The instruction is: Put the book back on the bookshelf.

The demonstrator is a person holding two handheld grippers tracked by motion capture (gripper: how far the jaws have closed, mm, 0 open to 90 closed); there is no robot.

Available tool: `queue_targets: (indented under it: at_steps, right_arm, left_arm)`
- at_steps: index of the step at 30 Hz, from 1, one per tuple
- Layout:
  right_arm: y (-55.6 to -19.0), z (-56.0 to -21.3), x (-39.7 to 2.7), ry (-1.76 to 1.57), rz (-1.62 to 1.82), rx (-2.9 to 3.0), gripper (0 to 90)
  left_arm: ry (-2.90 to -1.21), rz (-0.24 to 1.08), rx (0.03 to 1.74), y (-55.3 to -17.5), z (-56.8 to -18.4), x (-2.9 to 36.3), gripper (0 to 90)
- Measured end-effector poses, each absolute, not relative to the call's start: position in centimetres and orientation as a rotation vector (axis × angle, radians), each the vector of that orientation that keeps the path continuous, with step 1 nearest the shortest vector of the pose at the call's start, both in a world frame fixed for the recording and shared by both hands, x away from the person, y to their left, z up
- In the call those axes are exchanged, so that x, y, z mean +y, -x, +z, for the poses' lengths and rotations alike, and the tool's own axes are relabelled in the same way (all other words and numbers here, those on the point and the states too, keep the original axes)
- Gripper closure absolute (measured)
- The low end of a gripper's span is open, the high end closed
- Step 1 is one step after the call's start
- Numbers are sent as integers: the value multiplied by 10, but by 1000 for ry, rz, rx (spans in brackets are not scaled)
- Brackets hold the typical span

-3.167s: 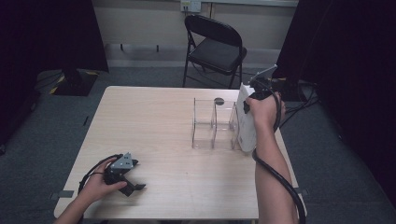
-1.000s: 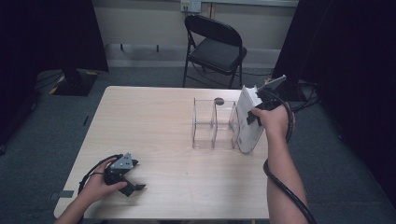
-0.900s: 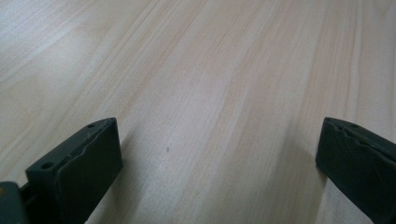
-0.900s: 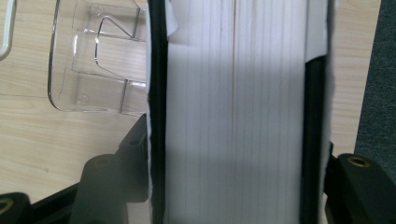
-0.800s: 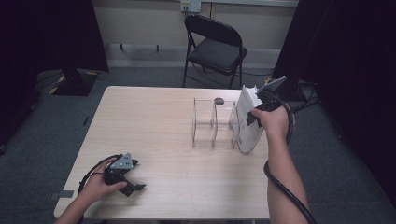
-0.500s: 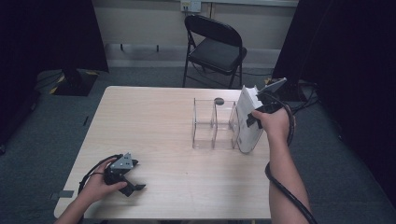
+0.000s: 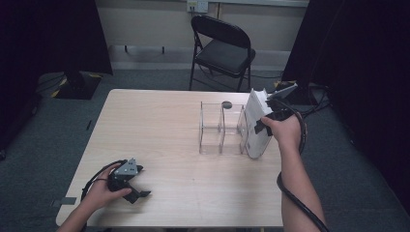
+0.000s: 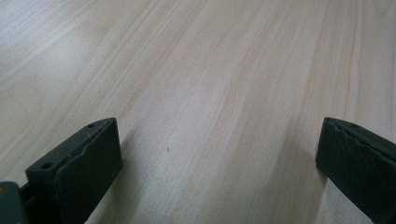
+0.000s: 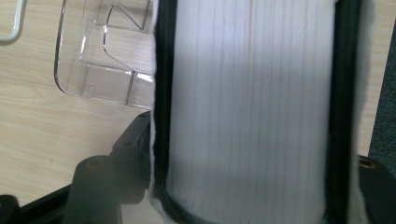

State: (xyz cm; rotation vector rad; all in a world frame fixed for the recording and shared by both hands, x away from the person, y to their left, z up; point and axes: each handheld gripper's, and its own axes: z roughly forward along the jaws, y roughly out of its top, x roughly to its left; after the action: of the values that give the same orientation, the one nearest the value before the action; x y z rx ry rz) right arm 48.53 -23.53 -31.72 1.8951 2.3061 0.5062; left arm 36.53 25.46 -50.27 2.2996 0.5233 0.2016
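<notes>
At about 7 o'clock on the table (image 7: 174,125), which is pale wood with long straight grain lines, a hand rests on the left gripper (image 7: 131,186). It is black, with a grey three-cornered plate on top and a black cable looping behind it. In the left gripper view its two dark, blocky jaws stand far apart with only bare wood between them, so it is released and grasps nothing.

Going toward 2 o'clock, there is a clear plastic organizer (image 7: 221,129). It is see-through and shiny, made of flat thin walls that form box-shaped slots side by side. In the right gripper view its corner (image 9: 100,56) is rounded and glassy.

Just to the right of the organizer, touching its end wall, stands the white stack (image 7: 256,126). It is a thick, flat block, like a bundle of papers, with many thin lines running along its edge (image 9: 252,116) and a dark rim on each side. It stands up tall on its bottom end, so its long side runs up and down, and its top leans a little away toward 12 o'clock.

The right gripper (image 7: 269,124) sits around the stack, one black jaw on each side. Its jaws have just been opening, with the stack between them. I cannot tell if the pads press on it.

Behind the table at 12 o'clock is a black folding chair (image 7: 223,48).
</notes>
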Motion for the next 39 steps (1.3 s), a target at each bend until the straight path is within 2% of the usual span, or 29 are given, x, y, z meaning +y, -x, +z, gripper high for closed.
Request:
queue_targets:
  at_steps: [39]
  right_arm:
    - [-460, -324, -244, -1826, 633, 2337, 259]
  left_arm:
    - [-2299, 202, 523, -365, -503, 255, 0]
